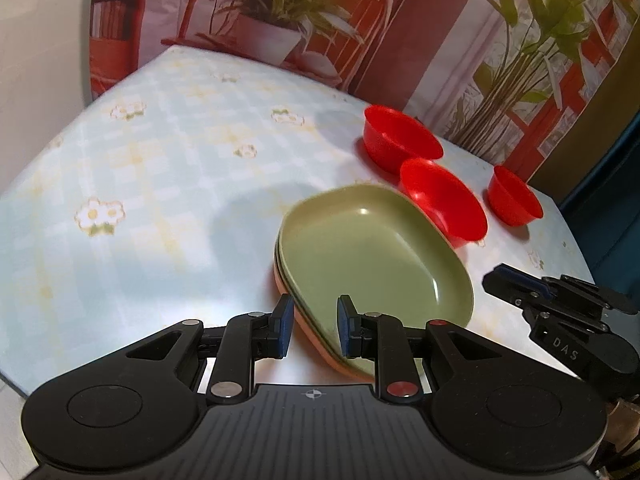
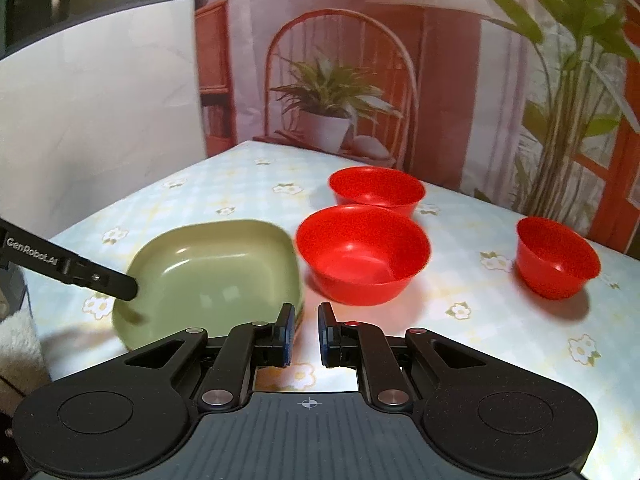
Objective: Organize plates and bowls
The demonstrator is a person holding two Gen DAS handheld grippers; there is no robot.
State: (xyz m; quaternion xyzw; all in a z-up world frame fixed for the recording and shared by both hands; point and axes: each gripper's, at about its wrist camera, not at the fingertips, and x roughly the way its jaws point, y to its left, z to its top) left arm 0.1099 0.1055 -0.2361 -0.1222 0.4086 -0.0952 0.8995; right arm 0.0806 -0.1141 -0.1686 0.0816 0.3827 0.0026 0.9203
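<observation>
**Plates stacked, bowls waiting**

The left tongs (image 1: 311,330) sit at the near rim of the olive-green rounded-rectangular plastic plate (image 1: 372,256), one blue pad outside the rim and the other over the plate's inner edge. The jaws are spread with a clear gap, so nothing is pinched; whether a pad brushes the rim, I cannot tell. That green plate rests on top of a peach-orange plate of the same shape (image 1: 308,338), only a thin edge of it peeping out below. The stack lies on the pale blue flowered tabletop (image 1: 160,184), towards its right side.

My read: the plate stack looks done and the left tongs appear to be at the release point of that step.

Over to the right tongs (image 2: 305,332). They hover just off the stack's right corner, jaws partly open, a narrow gap between the pads, holding nothing and touching nothing that I can see.

Three red round plastic bowls stand loose: the large near bowl (image 2: 362,256) just beside the plate stack, a second large bowl (image 2: 376,190) right behind it, and a smaller red bowl (image 2: 556,258) well apart to the right.

The next move likely calls for nesting those bowls. The near one is closest to the right tongs; a pinch on its thin wall, one pad inside, one outside, seems the way in.
</observation>
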